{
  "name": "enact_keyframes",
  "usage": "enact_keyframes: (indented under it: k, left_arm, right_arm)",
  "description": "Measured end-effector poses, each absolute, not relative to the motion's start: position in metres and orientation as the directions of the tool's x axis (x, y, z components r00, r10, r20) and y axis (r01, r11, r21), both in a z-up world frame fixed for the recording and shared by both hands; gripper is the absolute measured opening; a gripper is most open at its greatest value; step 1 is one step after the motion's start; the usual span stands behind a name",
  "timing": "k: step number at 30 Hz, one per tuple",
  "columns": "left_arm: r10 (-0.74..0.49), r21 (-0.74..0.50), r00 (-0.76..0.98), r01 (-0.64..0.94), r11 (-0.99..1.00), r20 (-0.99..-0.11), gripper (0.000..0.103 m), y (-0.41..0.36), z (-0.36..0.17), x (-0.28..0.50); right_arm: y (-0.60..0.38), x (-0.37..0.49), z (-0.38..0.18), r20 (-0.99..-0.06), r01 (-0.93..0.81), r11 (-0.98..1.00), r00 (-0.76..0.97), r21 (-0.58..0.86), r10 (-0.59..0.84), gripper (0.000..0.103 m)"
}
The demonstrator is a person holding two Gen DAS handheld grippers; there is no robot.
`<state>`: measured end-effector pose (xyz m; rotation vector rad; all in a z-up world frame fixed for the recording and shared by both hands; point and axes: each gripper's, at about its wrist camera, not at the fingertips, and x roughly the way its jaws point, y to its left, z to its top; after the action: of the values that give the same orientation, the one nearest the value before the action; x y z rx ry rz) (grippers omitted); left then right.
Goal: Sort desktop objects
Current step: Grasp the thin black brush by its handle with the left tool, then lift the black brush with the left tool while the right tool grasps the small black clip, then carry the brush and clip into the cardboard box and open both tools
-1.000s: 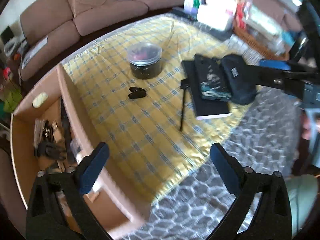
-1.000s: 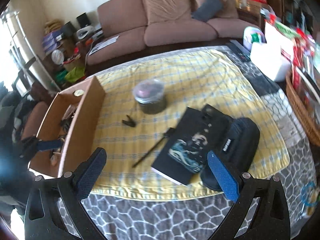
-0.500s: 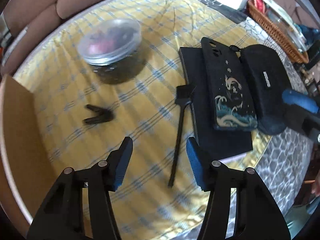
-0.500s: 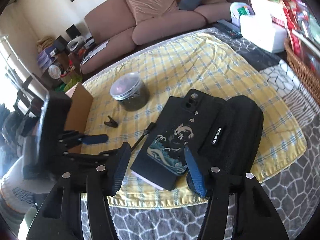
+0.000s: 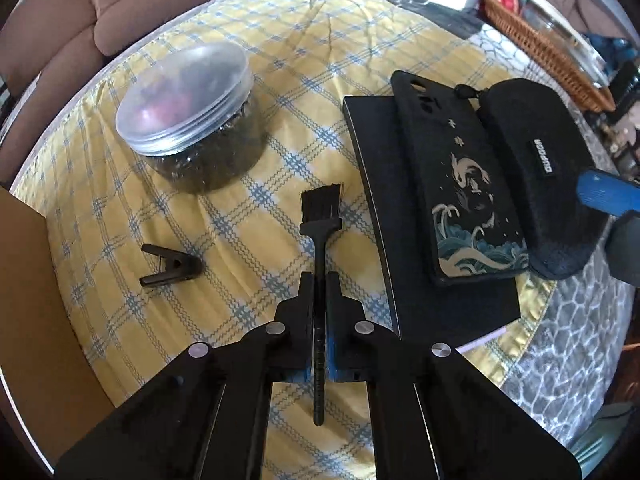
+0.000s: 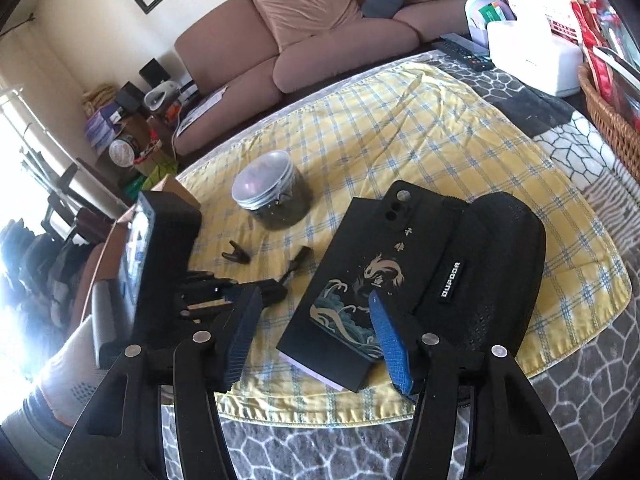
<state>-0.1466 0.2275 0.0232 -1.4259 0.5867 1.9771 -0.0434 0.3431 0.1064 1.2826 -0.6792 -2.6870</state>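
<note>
My left gripper (image 5: pixel 319 280) is shut on the handle of a thin black brush (image 5: pixel 320 216) that lies on the yellow checked cloth (image 5: pixel 360 32). A small black clip (image 5: pixel 170 266) lies to its left, a clear-lidded jar (image 5: pixel 192 116) beyond. To the right a black notebook (image 5: pixel 380 208) carries a phone case with a wave print (image 5: pixel 456 184), with a black zip pouch (image 5: pixel 536 176) beside it. My right gripper (image 6: pixel 316 332) is open, hovering over the near end of the notebook (image 6: pixel 328 352) and phone case (image 6: pixel 372 276).
A cardboard box (image 5: pixel 36 320) stands at the left edge of the cloth. A wicker basket (image 6: pixel 608 116) and a white box (image 6: pixel 532 60) sit at the far right. A brown sofa (image 6: pixel 320 32) runs behind the table.
My left gripper came down over the brush and shut on its handle. My right gripper moved closer over the notebook and narrowed somewhat.
</note>
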Motion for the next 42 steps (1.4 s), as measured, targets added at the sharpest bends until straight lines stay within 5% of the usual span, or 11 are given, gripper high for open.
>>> enact_keyframes:
  k: [18,31,33,35,42]
  left_arm:
    - [0.372,-0.086,-0.332,-0.636,-0.767,-0.867,0.005,0.109,0.141,-0.146]
    - [0.401,-0.135,-0.367,-0.574,-0.808,-0.839,0.005,0.015,0.152,-0.159]
    - [0.400,-0.142,-0.371,-0.560,-0.816,-0.838,0.005,0.001,0.151,-0.162]
    - [0.396,-0.148,-0.374,-0.543,-0.826,-0.839,0.005,-0.011,0.147,-0.163]
    - [0.379,-0.159,-0.381,-0.496,-0.854,-0.843,0.005,-0.048,0.137,-0.164]
  right_arm:
    - [0.271,-0.108,0.090,-0.758,0.033,-0.936,-0.576,0.351,-0.305,0.059]
    - [0.182,-0.200,0.043,-0.847,0.265,-0.960,-0.487,0.087,-0.211,0.058]
    - [0.178,-0.204,0.035,-0.862,0.273,-0.960,-0.470,0.059,-0.187,0.051]
    - [0.177,-0.206,0.028,-0.876,0.278,-0.959,-0.450,0.048,-0.175,0.025]
    - [0.185,-0.199,0.047,-0.856,0.219,-0.970,-0.477,0.103,-0.199,0.024]
